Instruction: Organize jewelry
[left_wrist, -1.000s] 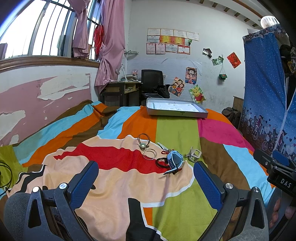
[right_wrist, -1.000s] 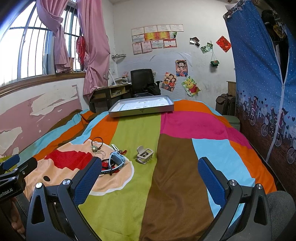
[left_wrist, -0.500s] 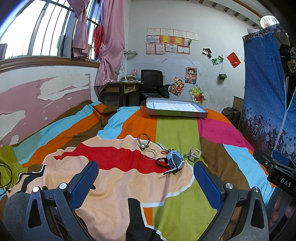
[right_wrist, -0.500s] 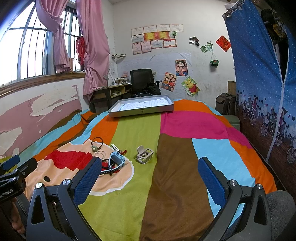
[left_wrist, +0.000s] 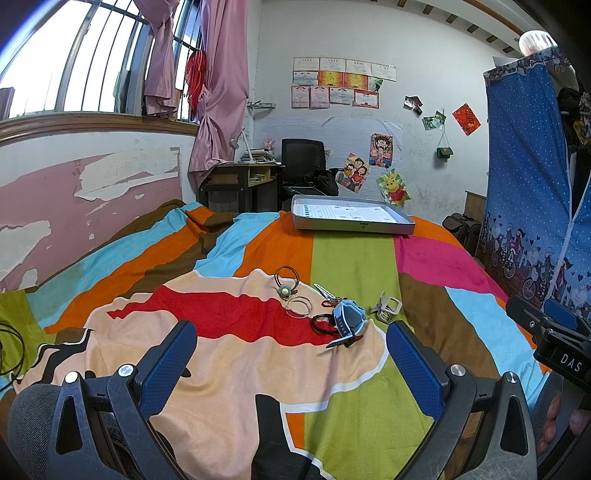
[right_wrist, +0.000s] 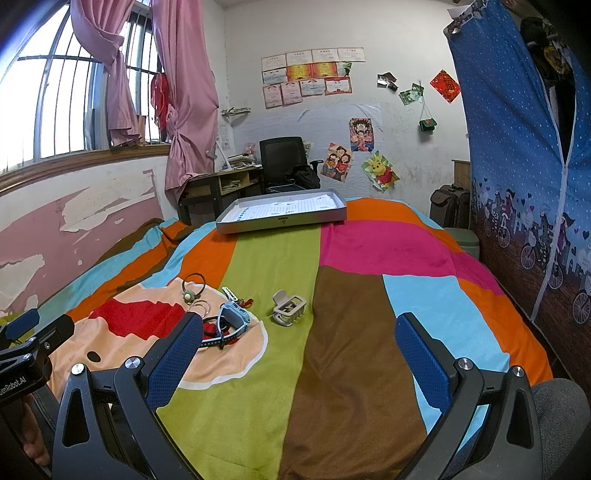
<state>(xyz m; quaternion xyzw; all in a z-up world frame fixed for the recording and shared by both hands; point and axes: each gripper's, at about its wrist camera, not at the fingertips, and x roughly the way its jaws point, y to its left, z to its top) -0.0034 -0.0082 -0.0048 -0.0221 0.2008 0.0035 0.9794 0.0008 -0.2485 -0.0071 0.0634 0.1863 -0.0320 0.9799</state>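
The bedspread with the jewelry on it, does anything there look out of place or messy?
Yes. The small pieces lie loose in a cluster on the bedspread, not in the grey tray farther back. The blue watch lies tipped over red cords, and the hair claw sits apart.

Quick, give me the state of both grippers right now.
Left gripper: open, holding nothing, above the bedspread.
Right gripper: open, holding nothing.
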